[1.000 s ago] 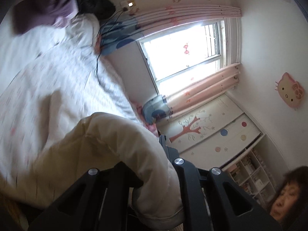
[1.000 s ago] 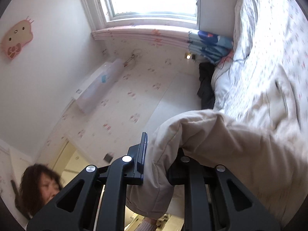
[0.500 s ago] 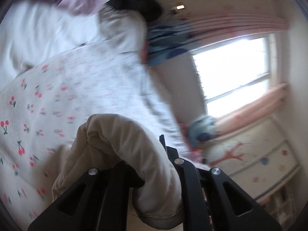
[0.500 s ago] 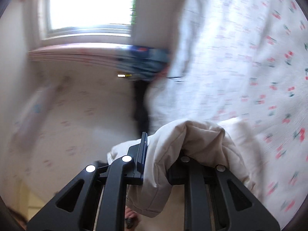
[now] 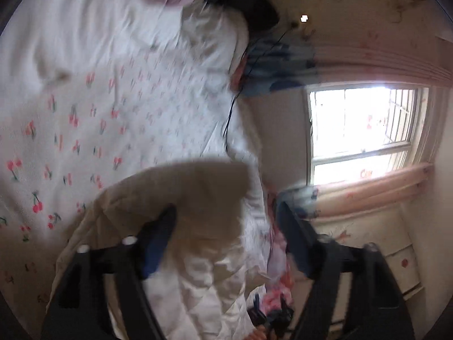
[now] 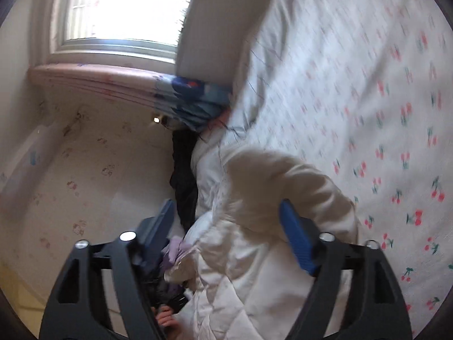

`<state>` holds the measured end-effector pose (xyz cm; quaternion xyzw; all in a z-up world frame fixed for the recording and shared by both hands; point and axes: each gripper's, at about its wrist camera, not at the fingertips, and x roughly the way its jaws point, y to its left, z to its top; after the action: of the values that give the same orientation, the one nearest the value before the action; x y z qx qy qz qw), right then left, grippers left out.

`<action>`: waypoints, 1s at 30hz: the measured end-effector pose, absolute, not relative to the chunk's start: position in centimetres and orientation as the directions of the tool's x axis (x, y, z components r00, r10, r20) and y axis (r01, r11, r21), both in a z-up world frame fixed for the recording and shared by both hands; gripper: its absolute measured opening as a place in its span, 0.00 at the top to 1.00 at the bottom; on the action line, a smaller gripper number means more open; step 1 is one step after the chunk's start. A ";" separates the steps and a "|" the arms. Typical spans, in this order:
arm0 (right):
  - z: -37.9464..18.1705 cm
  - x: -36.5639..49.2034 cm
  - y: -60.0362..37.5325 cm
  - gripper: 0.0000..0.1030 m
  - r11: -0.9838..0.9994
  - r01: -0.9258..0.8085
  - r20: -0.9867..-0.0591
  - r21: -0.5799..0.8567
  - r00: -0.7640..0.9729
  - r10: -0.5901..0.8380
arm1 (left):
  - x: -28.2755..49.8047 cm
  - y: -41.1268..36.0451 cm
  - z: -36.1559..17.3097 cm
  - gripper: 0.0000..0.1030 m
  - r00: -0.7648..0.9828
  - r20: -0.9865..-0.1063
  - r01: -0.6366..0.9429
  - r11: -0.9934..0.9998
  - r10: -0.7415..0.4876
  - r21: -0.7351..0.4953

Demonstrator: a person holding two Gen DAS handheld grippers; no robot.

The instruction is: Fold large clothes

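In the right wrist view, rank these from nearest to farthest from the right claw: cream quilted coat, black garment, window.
1. cream quilted coat, between the open right claw.
2. black garment, just beyond the left finger, beside the bed.
3. window, far upper left.

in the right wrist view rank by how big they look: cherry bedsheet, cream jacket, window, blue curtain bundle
1. cherry bedsheet
2. cream jacket, though nearness to the camera inflates it
3. window
4. blue curtain bundle
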<state>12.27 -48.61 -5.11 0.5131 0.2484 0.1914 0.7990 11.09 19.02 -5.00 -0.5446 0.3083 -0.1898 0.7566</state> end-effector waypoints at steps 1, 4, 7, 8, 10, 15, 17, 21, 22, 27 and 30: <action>-3.4 12.4 -47.5 0.19 0.493 -0.069 -0.244 0.867 0.804 0.543 | 10.8 18.4 -3.4 0.21 0.748 -0.265 -0.009 0.390 -0.609 -0.921; -0.1 13.7 -42.1 0.19 0.719 -0.151 -0.410 0.678 0.735 0.541 | 10.6 12.5 0.0 0.20 0.680 -0.300 0.158 0.534 -0.669 -0.831; -0.3 17.4 -33.5 0.19 0.894 -0.253 -0.653 0.369 0.613 0.444 | 11.1 3.4 0.1 0.20 0.538 -0.423 0.328 0.643 -0.729 -0.692; -1.2 18.2 -31.4 0.19 0.917 -0.278 -0.709 0.285 0.582 0.397 | 11.5 0.8 -0.4 0.20 0.501 -0.471 0.364 0.670 -0.726 -0.647; -4.0 20.2 -27.6 0.19 0.937 -0.322 -0.803 0.139 0.516 0.297 | 13.0 -3.8 -2.6 0.20 0.460 -0.584 0.396 0.743 -0.669 -0.540; -12.4 24.0 -28.9 0.11 0.963 -0.179 -0.885 0.199 0.388 0.255 | 16.7 -5.0 -10.9 0.23 0.402 -0.712 0.239 0.817 -0.576 -0.526; -12.7 23.4 -29.0 0.11 0.962 -0.190 -0.883 0.195 0.394 0.256 | 16.3 -4.5 -10.8 0.23 0.401 -0.704 0.249 0.810 -0.586 -0.532; -11.0 22.3 -28.6 0.11 0.967 -0.201 -0.891 0.159 0.393 0.228 | 16.0 -2.8 -7.6 0.23 0.436 -0.683 0.228 0.807 -0.585 -0.546; -10.0 22.2 -28.8 0.11 0.968 -0.197 -0.877 0.155 0.423 0.227 | 15.9 -2.0 -6.1 0.23 0.477 -0.667 0.232 0.814 -0.573 -0.533; -7.8 25.1 -30.2 0.10 0.996 -0.089 -0.850 0.028 0.521 0.071 | 18.6 3.6 -6.1 0.23 0.592 -0.683 0.100 0.880 -0.427 -0.464; -12.5 26.5 -33.0 0.08 0.991 -0.013 -0.894 0.131 0.430 0.124 | 19.6 5.5 -12.0 0.23 0.528 -0.710 0.037 0.847 -0.467 -0.530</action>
<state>26.55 -32.97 -12.52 0.0521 0.5324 0.0405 0.8439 19.64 5.52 -11.98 -0.2323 0.4625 -0.1494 0.8425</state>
